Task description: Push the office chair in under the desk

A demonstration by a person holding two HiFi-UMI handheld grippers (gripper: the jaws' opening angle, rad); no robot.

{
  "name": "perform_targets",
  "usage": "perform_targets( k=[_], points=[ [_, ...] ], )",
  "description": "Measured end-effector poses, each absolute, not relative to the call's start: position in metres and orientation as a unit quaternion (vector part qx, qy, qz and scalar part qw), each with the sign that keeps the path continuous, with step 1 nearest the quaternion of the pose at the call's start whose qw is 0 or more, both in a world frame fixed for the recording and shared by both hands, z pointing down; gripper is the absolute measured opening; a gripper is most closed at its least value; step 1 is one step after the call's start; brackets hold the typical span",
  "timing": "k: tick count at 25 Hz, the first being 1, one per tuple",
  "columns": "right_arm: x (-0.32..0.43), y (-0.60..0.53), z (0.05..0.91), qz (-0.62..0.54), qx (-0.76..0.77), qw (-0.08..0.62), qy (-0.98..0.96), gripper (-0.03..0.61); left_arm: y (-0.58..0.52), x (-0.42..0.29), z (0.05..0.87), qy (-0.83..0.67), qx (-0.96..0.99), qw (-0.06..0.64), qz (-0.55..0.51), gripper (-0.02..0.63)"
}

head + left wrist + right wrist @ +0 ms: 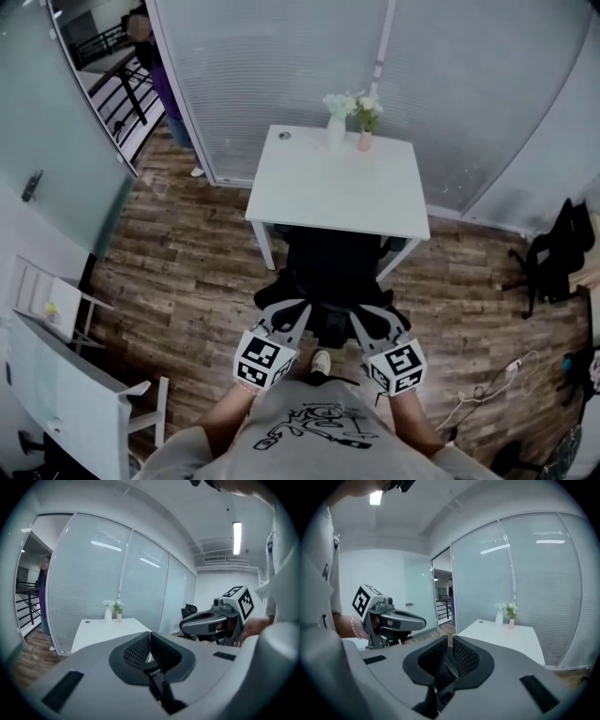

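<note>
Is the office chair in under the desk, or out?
Partly in. In the head view the office chair has its front hidden beneath the near edge of the desk, while its back and base stick out in front.

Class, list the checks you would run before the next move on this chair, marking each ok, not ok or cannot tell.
1. Chair in under desk: ok, the seat is hidden beneath the top.
2. Vases upright: ok.
3. Left gripper empty: ok, shut on nothing.
4. Right gripper empty: ok, a narrow gap with nothing in it.
5. Chair clear of desk legs: cannot tell.
</note>
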State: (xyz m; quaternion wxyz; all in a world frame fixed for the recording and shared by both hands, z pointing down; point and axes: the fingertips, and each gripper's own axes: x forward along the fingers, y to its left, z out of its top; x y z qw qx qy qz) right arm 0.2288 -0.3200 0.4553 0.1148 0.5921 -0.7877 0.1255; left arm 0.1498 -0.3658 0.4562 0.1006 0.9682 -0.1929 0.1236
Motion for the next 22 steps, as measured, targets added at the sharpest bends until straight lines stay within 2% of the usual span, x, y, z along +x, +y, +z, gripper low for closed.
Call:
perform_targets(
  k=[7,22],
  points=[
    [0.218,-0.317,0.41,0.1,0.598,0.055,-0.793,0.038,-0.352,0.158,0.424,-0.182,0.974,0.11,0.076,0.003],
    [0.216,-0.319,0.399,0.09,0.602,0.056,-0.791,0.038,-0.353,0.162,0.415,-0.179,0.975,0.114,0.063,0.003]
  ],
)
